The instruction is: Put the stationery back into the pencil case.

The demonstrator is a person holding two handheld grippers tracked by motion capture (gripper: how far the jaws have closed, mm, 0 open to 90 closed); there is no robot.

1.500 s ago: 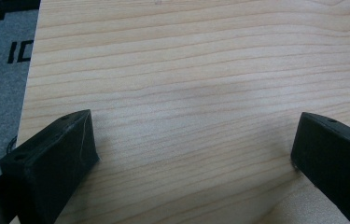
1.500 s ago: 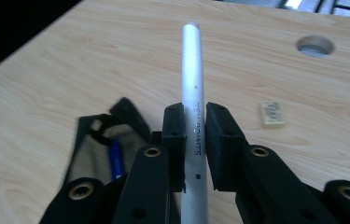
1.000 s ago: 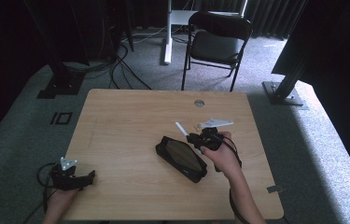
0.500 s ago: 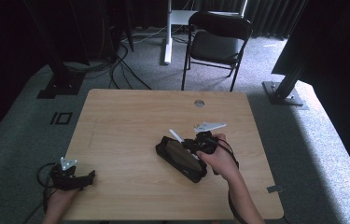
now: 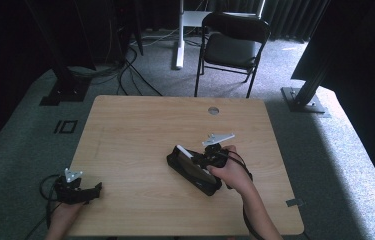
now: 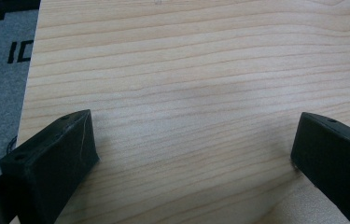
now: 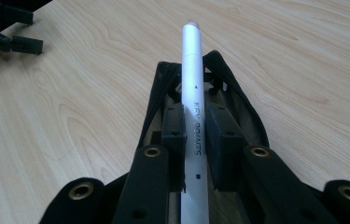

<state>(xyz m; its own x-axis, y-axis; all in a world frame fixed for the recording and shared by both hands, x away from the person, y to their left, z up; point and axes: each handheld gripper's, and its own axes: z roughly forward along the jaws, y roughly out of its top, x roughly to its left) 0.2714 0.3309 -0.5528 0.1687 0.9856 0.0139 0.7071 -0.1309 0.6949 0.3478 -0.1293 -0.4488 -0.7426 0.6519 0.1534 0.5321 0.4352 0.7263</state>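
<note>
- A white pen (image 7: 193,116) is lying lengthwise between the two black jaws of the right gripper (image 7: 196,154), which are pinching it by the barrel; its pale tip is pointing away from the camera in the right gripper view.
- In the high view the pen (image 5: 185,153) is sticking out of the right gripper (image 5: 206,159) toward the upper left, tilted above the near right part of the table (image 5: 140,130).
- The barrel is carrying dark print reading "KEY POINTS", with a small triangle mark beyond it and a small square mark nearer the camera.
- A black zipped pencil case (image 7: 245,116) is sitting open directly beneath the pen, its zip edges spreading to either side; in the high view the case (image 5: 195,175) is lying on the wood just beside the right hand (image 5: 232,172).
- The right hand is wrapping around the gripper's body, forearm coming in from the bottom edge and angling up and to the left.
- The left gripper (image 5: 82,191) is resting at the near left corner of the table, its jaws spread wide over bare wood, with the left hand (image 5: 65,212) behind it.
</note>
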